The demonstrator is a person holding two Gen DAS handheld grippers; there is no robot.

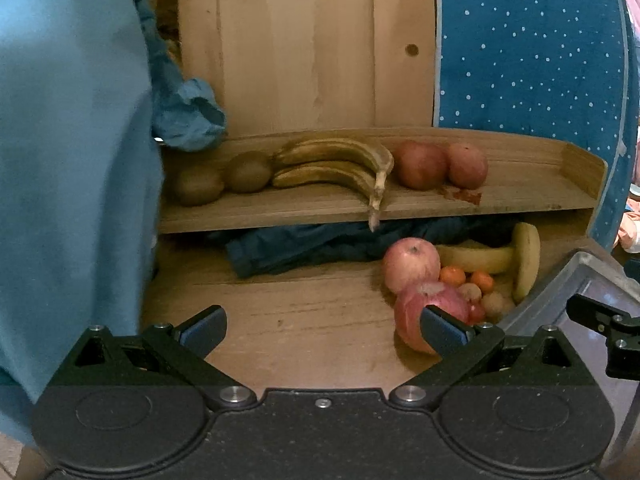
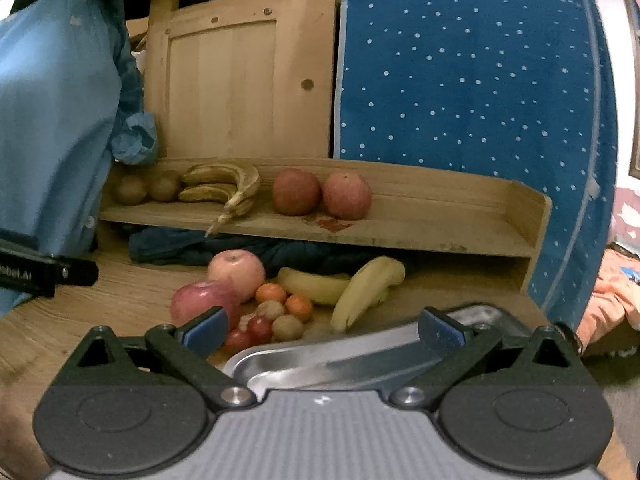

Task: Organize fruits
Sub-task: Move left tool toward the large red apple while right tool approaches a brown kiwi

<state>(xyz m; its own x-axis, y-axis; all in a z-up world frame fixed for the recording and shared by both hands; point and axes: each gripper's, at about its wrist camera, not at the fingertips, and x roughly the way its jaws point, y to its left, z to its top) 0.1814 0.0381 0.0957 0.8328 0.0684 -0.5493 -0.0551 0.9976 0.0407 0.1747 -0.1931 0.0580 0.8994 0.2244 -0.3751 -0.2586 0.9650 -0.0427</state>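
On the wooden shelf (image 1: 520, 184) lie two kiwis (image 1: 248, 172), a bunch of brown bananas (image 1: 340, 164) and two red apples (image 1: 420, 164). On the tabletop below sits a pile: two apples (image 1: 410, 264), yellow bananas (image 1: 480, 258), small oranges (image 1: 452, 274) and other small fruits. The same pile shows in the right wrist view, with apples (image 2: 236, 268), bananas (image 2: 360, 288) and oranges (image 2: 298, 306). My left gripper (image 1: 322, 330) is open and empty, left of the pile. My right gripper (image 2: 322, 330) is open and empty above a metal tray (image 2: 320, 356).
A light blue garment (image 1: 72, 140) hangs at the left. A dark blue cloth (image 1: 320, 244) lies under the shelf. A blue dotted fabric panel (image 1: 532, 48) stands at the right behind the shelf. The metal tray (image 1: 592, 280) sits at the table's right.
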